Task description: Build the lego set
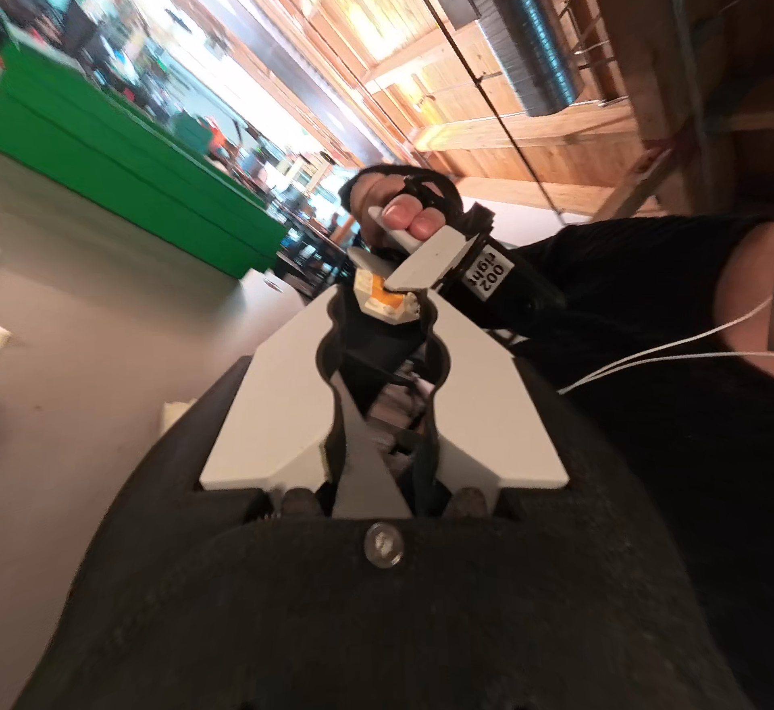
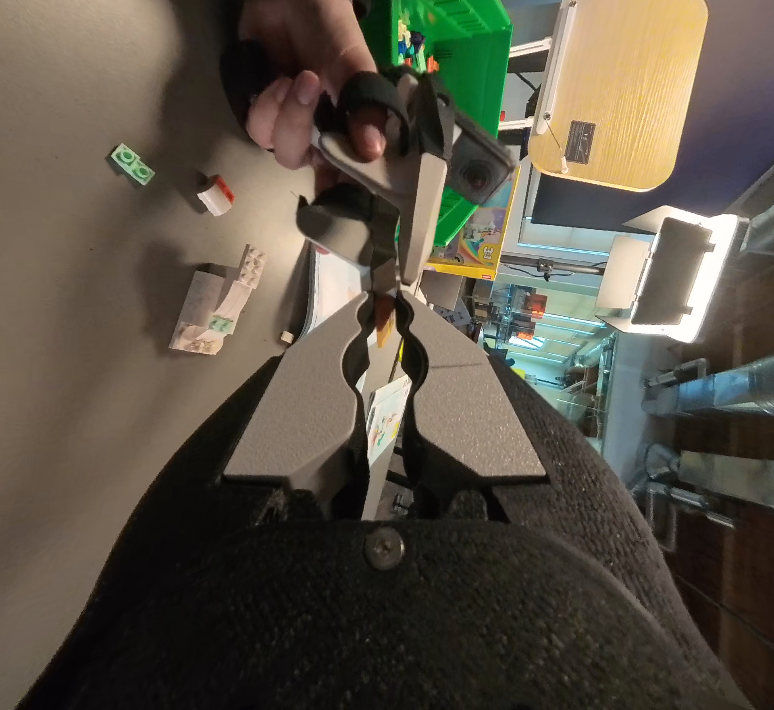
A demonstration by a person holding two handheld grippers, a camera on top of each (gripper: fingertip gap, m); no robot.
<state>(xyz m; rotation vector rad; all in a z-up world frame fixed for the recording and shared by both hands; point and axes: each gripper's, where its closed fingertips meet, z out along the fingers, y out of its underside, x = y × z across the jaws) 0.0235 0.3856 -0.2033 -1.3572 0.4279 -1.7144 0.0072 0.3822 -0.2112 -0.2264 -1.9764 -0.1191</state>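
Note:
My left gripper is shut on a small white and orange lego assembly and holds it up in the air above the grey table. My right gripper comes in from the upper right and meets it tip to tip. In the right wrist view my right gripper is shut on an orange piece of that assembly. The left gripper faces it, held by a hand. Most of the assembly is hidden by the fingers.
On the table lie a green two-stud plate, a white and red piece, a white build with a green piece and an instruction booklet. A green bin of bricks and a yellow box stand behind. Both grippers' tips are close together, under 4 cm apart. The green two-stud plate is about equally far from each gripper, around 12 cm.

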